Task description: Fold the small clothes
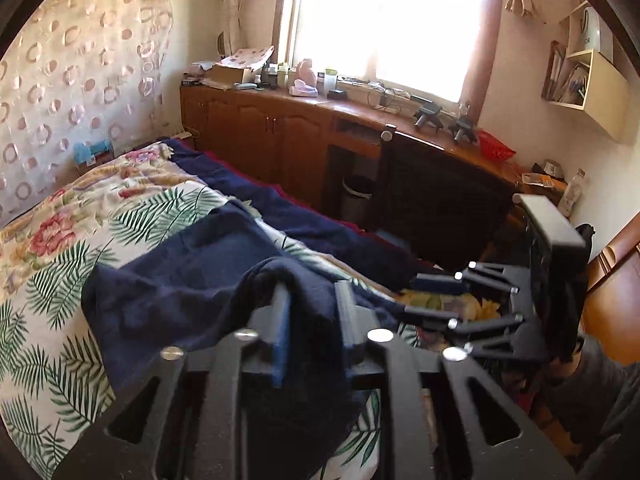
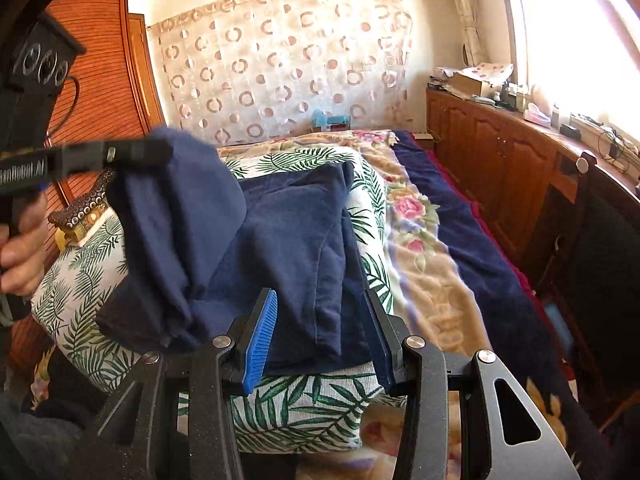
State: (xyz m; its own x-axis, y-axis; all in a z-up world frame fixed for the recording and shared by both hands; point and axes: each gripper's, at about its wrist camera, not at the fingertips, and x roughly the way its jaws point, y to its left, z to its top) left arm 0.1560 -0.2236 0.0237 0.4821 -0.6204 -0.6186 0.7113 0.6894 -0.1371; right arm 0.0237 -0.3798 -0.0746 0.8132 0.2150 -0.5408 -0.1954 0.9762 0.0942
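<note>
On the palm-leaf cushion [image 2: 100, 276] lies the navy garment [image 2: 296, 248]; the left gripper [image 1: 312, 300] pinches one edge of it and lifts that fold above the cushion; the right gripper [image 2: 320, 340] hovers at the cushion's near edge, jaws spread, holding nothing.

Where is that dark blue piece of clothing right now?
The navy garment lies on the palm-leaf cushion on the bed; the left tongs pinch and lift its left part, with the open right tongs just before it.
</note>
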